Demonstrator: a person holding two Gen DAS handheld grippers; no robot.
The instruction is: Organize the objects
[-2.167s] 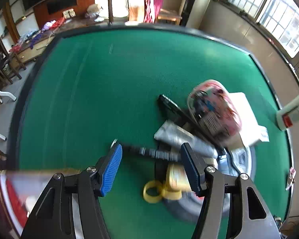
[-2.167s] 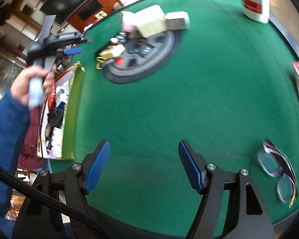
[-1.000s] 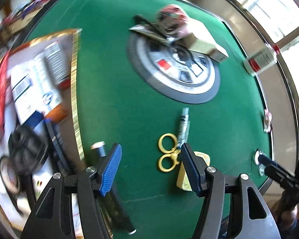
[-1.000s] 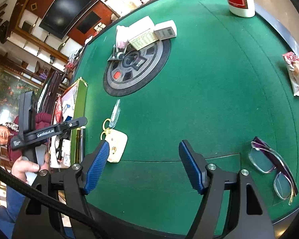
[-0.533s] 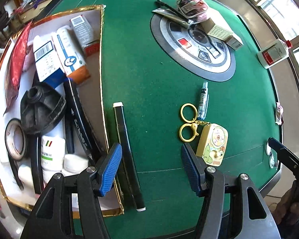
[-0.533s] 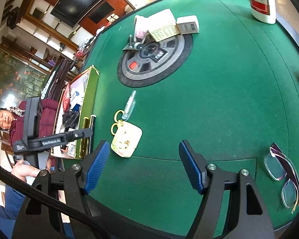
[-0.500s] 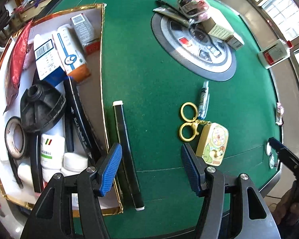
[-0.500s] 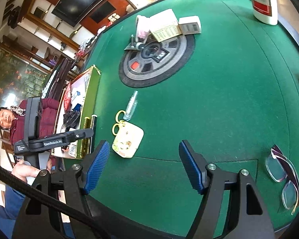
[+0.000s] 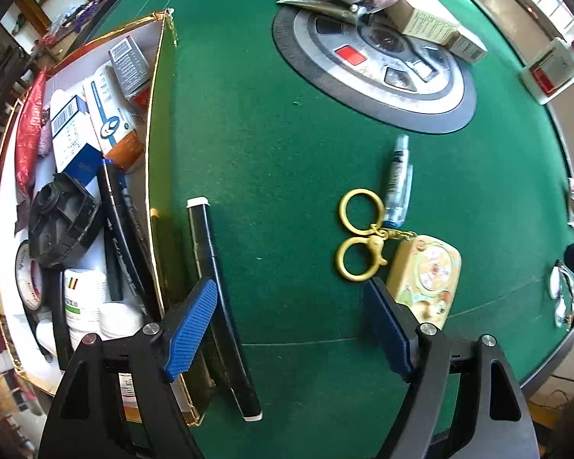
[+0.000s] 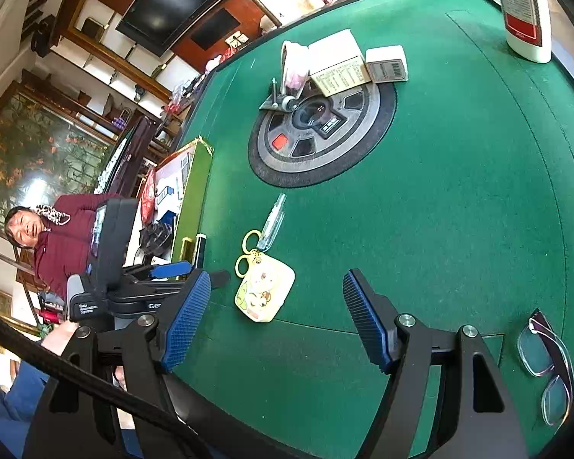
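Beside the box [image 9: 155, 122], a black pen [image 9: 214, 290] lies on the green felt [image 9: 271, 145] under the left gripper [image 9: 287, 325], whose jaws have just been opening and grip nothing. Right gripper [image 10: 275, 317] hovers spread and empty near the keychain [image 10: 262, 290].

The left gripper's [image 10: 195, 272] black body carries white lettering, "Data Acquisition System" and a cut-off "Ge". Print on the boxes [image 9: 111, 114] and bottle [image 10: 524, 11] is too small to read.

Two wrist views over shared keychain [image 9: 421, 271]
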